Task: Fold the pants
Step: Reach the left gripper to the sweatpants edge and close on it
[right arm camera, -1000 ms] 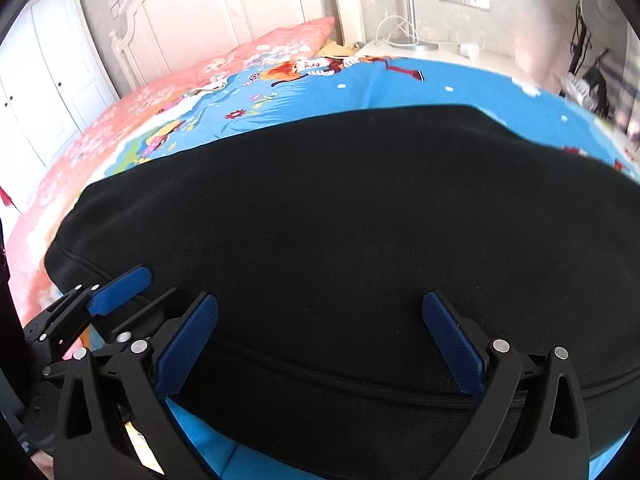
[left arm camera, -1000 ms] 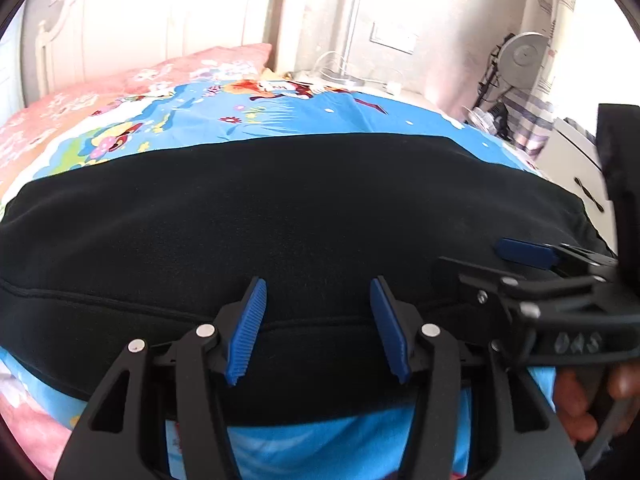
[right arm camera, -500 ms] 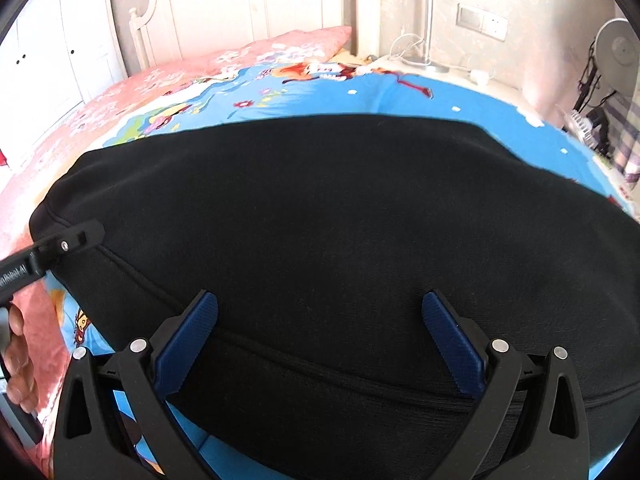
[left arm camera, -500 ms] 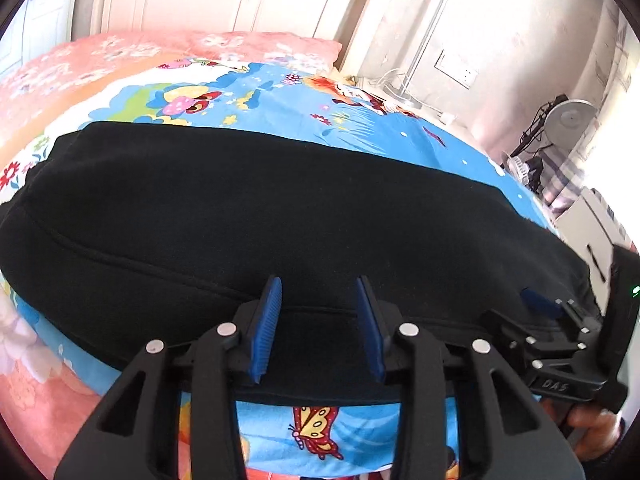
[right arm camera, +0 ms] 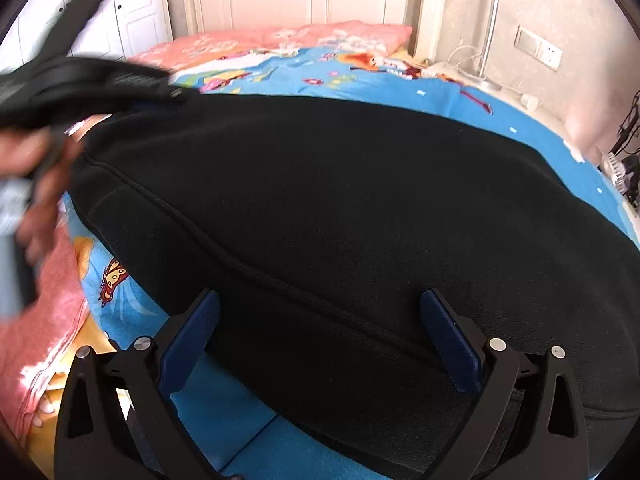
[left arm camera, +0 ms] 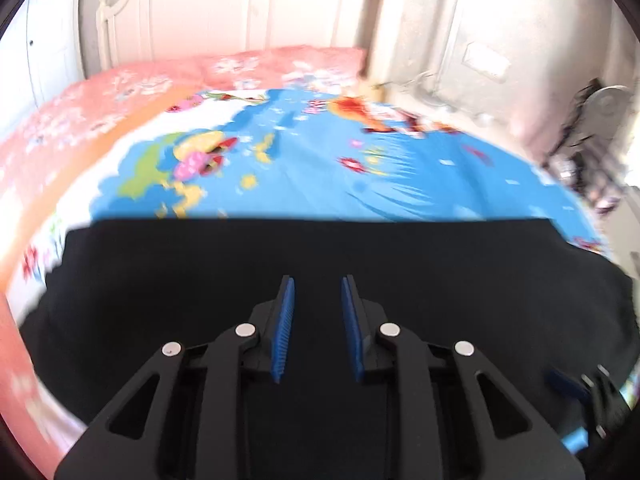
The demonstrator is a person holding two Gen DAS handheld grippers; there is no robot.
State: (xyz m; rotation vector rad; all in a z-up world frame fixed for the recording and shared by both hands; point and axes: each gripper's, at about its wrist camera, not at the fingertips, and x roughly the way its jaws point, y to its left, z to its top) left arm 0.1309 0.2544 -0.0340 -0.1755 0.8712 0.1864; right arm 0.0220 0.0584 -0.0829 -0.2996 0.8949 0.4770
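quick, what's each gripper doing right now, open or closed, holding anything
left gripper: jaws have just been closing over the black pants, a narrow gap left; no grip visible.
right gripper: wide open over the pants, holding nothing.

The left wrist view is smeared by motion blur. The black pants [right arm camera: 360,208] are cut off at the right wrist view's right and lower edges. The left gripper [right arm camera: 92,80] and the hand [right arm camera: 36,184] holding it appear blurred there, its jaws hidden.
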